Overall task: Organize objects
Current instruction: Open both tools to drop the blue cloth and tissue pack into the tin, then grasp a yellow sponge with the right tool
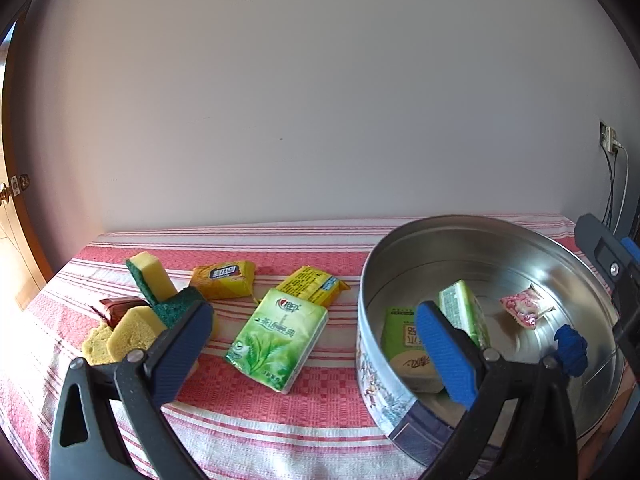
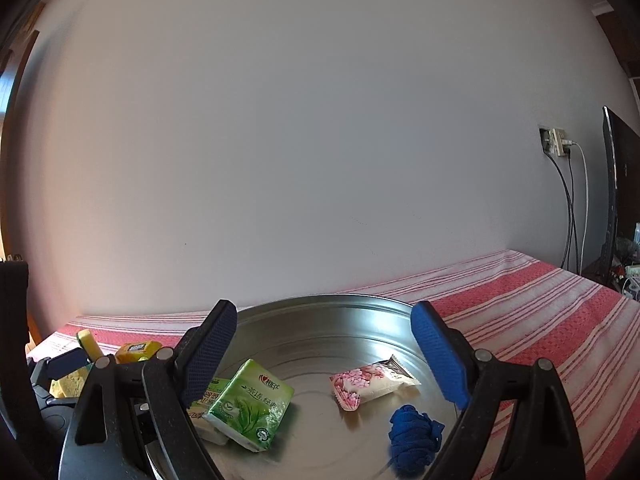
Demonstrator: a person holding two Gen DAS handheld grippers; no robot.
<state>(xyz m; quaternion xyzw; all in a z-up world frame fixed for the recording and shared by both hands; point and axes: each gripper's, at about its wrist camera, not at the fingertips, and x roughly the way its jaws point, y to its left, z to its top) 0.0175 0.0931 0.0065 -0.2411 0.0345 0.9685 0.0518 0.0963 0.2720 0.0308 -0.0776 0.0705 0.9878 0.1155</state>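
Both tongs released: our left gripper (image 1: 320, 344) hangs with a green tissue pack (image 1: 278, 338) on the striped cloth (image 1: 280, 420) between its spread fingers, untouched. Our right gripper (image 2: 324, 350) sits over the round tin (image 2: 320, 308), tilted slightly down, with a second tissue pack (image 2: 250, 402), pink sachet (image 2: 370, 384) and blue cloth wad (image 2: 414, 440) below, nothing held.

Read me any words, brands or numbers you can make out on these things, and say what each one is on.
"心相印": red brand mark on the green tissue pack lying on the cloth, and on the tissue pack in the tin.
Green characters below it: too blurred.
Yellow packets: print unreadable.
Green packet in the tin: large characters, not legible.
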